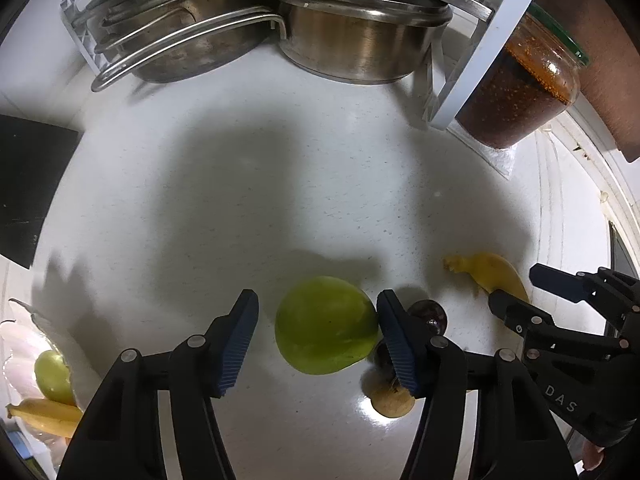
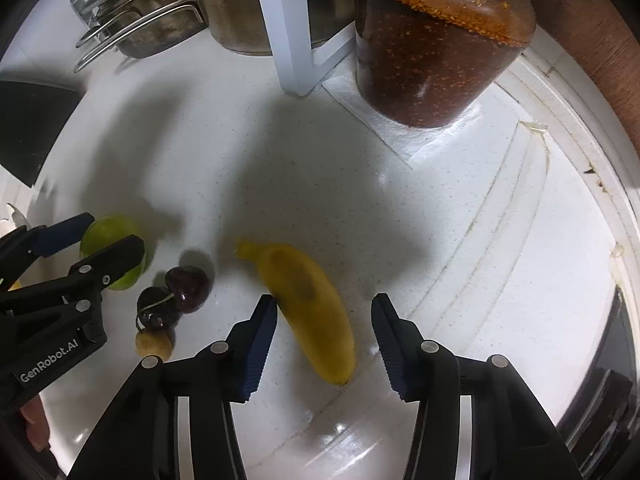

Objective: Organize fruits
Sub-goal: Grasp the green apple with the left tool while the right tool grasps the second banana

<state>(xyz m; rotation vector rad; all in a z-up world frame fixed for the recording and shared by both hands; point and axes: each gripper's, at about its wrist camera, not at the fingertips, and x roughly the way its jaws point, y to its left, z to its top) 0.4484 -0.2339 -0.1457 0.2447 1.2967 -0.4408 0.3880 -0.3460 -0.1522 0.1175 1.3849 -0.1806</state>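
Observation:
A green round fruit (image 1: 326, 326) lies on the white counter between the fingers of my left gripper (image 1: 316, 296). The right pad sits against its side and the left pad stands clear, so the gripper is open. A yellow banana (image 2: 308, 300) lies between the fingers of my right gripper (image 2: 324, 300), which is also open; the left pad is near its skin and the right pad is well apart. Two dark cherries (image 2: 188, 282) and a small brown fruit (image 2: 154, 342) lie between the two grippers. A clear dish (image 1: 16, 344) at far left holds another green fruit (image 1: 52, 376) and a banana (image 1: 44, 416).
Steel pots (image 1: 352, 40) stand under a white rack (image 1: 480, 64) at the back. A glass jar of dark red-brown paste (image 2: 436, 52) sits on a paper towel to the right. A black object (image 1: 28, 184) lies at the left; grooved drainboard ridges (image 2: 500, 240) run on the right.

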